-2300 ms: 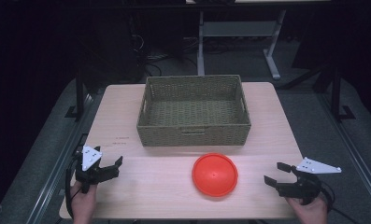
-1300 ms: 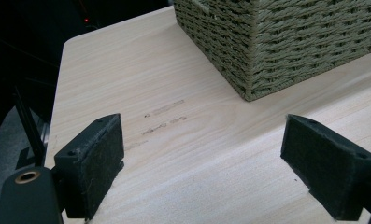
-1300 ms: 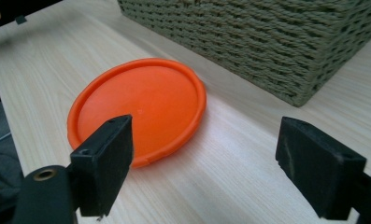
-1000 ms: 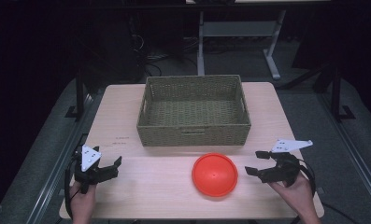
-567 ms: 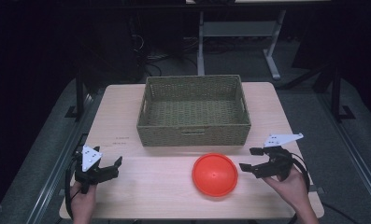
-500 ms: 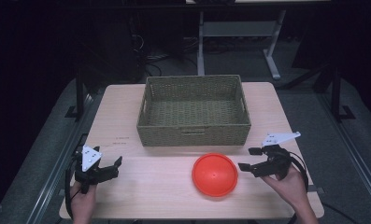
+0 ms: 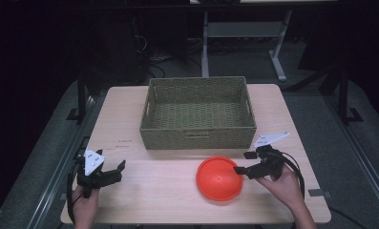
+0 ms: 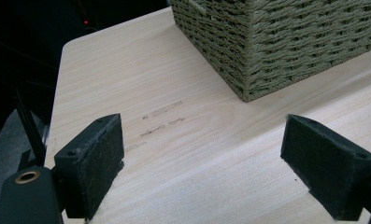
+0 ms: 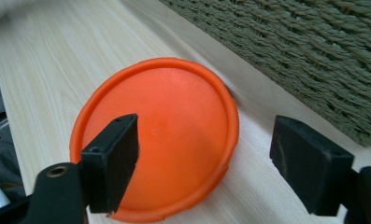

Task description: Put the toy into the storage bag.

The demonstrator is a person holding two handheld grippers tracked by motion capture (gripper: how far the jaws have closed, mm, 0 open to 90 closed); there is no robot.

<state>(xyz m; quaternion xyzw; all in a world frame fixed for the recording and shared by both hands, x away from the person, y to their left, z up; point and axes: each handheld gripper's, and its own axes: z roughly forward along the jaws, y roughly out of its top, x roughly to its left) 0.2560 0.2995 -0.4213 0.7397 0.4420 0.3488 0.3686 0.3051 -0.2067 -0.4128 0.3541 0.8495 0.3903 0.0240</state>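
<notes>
I've got the right tool (image 7: pixel 241 162) spread wide at the orange plastic lid's (image 7: pixel 219 178) right edge, one jaw over the rim, nothing gripped; lid lies flat on the counter (image 7: pixel 144 191), just in front of the woven basket (image 7: pixel 196 138); left tool (image 7: pixel 114 170) also wide open, empty, resting near the counter's front-left corner, well apart from lid & basket.

txt: none legible | table (image 7: pixel 177 200) marks: too faint to read
</notes>
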